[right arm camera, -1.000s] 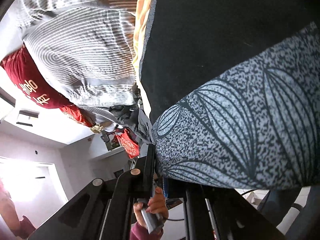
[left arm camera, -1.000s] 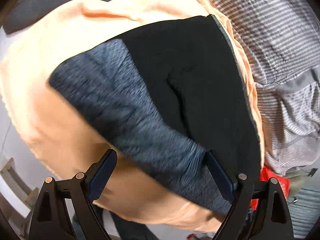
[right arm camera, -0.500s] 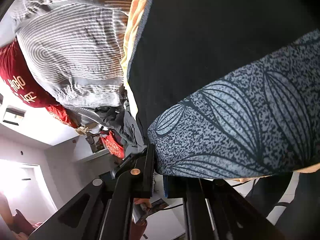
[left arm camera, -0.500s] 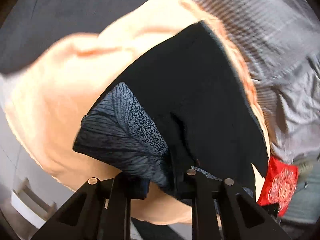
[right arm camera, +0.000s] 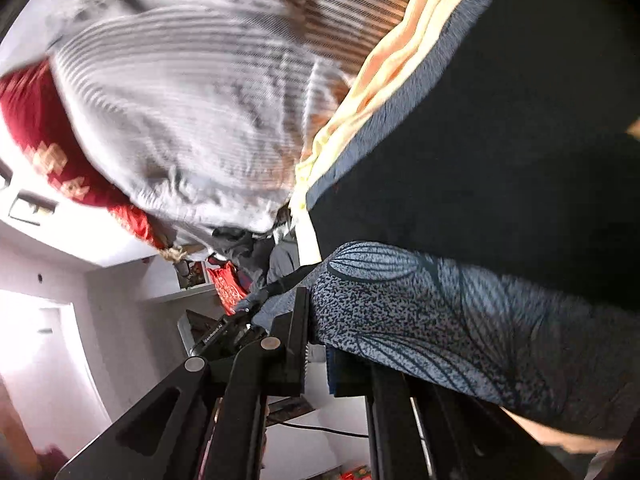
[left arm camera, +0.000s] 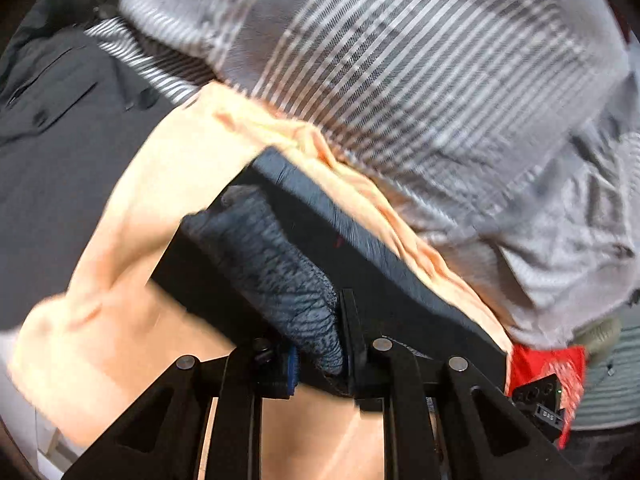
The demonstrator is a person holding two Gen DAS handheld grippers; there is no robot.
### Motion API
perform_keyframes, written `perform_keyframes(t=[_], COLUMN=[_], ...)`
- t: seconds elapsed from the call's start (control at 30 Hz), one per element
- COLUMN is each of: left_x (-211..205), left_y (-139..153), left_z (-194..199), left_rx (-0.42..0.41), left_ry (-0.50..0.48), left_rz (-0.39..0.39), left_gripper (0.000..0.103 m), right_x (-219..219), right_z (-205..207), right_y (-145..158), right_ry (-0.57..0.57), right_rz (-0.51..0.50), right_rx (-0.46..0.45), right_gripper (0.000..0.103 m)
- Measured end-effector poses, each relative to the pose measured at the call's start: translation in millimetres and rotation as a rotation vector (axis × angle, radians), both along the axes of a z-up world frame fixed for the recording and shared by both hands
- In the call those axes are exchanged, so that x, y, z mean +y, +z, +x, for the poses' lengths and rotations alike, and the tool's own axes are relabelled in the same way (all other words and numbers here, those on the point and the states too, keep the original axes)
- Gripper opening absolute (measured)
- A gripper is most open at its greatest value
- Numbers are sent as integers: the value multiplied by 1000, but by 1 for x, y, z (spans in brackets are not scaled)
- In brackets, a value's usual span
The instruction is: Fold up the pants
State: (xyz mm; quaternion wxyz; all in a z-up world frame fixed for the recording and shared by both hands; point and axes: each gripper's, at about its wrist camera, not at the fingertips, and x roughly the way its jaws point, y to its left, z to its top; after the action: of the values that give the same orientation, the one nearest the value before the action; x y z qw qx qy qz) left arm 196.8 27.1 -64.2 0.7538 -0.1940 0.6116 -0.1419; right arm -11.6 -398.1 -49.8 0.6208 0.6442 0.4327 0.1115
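The pants [left arm camera: 360,264] are black with a blue-grey leaf-patterned cuff [left arm camera: 280,276] and lie on a peach cloth [left arm camera: 132,248]. My left gripper [left arm camera: 318,354] is shut on the patterned cuff and holds it lifted and bunched over the black part. In the right wrist view the pants [right arm camera: 500,140] fill the right side. My right gripper [right arm camera: 320,344] is shut on the other end of the patterned cuff [right arm camera: 420,312].
A grey striped blanket [left arm camera: 420,80] is heaped behind the pants, also in the right wrist view [right arm camera: 180,120]. A dark garment [left arm camera: 60,120] lies at the left. A red cloth [left arm camera: 548,364] lies at the right; a red pillow [right arm camera: 48,152] shows beyond the blanket.
My left gripper closed on the patterned cuff and lifted it toward the striped blanket. My right gripper stayed shut on the cuff and moved with it.
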Motion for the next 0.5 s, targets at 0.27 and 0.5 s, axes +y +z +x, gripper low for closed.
perform_keyframes(t=[0.27,0.5], left_x=[-48,-50], left_y=[-71,-60], left_z=[60,69], left_rx=[10,19], left_ry=[41,46], left_rz=[169,225], left_gripper=[26,29], right_x=[-44,-49], right_z=[90,108], right_y=[-80,-105], right_ry=[59,100], right_rz=[1,13], right_rx=[163,218], right_gripper=[11,15])
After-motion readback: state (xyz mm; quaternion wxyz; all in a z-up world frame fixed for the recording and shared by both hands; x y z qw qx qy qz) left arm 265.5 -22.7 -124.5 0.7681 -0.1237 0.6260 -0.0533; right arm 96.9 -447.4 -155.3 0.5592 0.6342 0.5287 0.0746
